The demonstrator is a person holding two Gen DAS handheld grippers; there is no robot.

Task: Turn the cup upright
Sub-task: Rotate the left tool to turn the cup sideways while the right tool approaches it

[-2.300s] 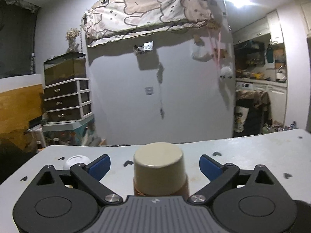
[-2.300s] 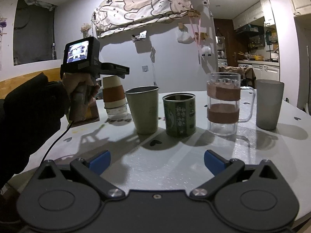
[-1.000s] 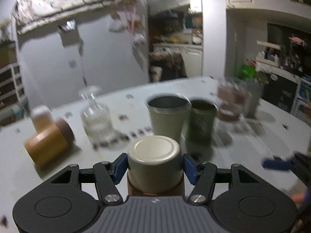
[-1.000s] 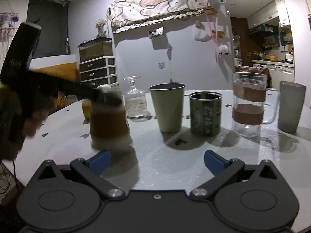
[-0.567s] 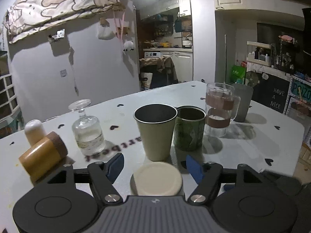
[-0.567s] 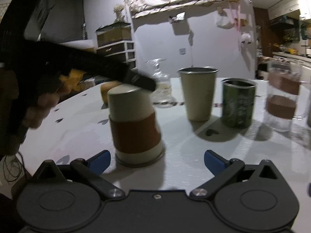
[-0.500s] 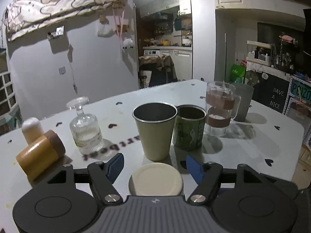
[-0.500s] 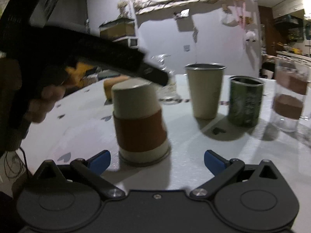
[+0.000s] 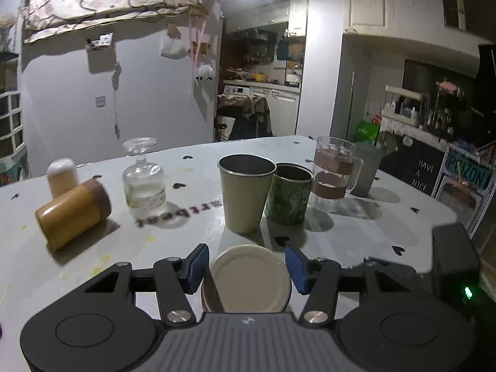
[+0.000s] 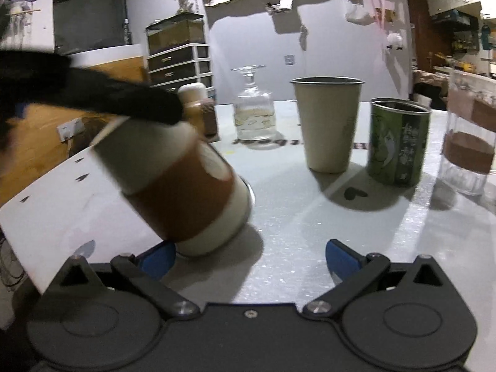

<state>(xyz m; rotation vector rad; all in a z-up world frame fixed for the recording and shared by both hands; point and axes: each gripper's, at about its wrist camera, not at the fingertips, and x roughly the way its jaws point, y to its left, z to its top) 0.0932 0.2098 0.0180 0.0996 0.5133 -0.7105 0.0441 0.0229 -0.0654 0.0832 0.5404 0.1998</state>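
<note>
The cup is cream with a brown sleeve, upside down. In the left wrist view its round cream base (image 9: 250, 278) sits between my left gripper's (image 9: 246, 265) blue pads, with a small gap on each side. In the right wrist view the cup (image 10: 173, 183) is tilted, base up to the left, rim low near the table, with the left gripper's dark finger across its top. My right gripper (image 10: 248, 255) is open and empty just in front of the cup, whose rim is by its left pad.
On the white table (image 9: 356, 235) stand a beige metal tumbler (image 9: 246, 197), a green tin cup (image 9: 290, 198), a glass mug (image 9: 333, 178), a grey cup (image 9: 367, 169), an inverted glass (image 9: 143, 183) and a lying wooden cup (image 9: 73, 212).
The cup stood inverted on the table half a second ago and is now tilted over toward the right gripper. The right gripper has come closer to it. The left gripper's pads stand nearer the cup.
</note>
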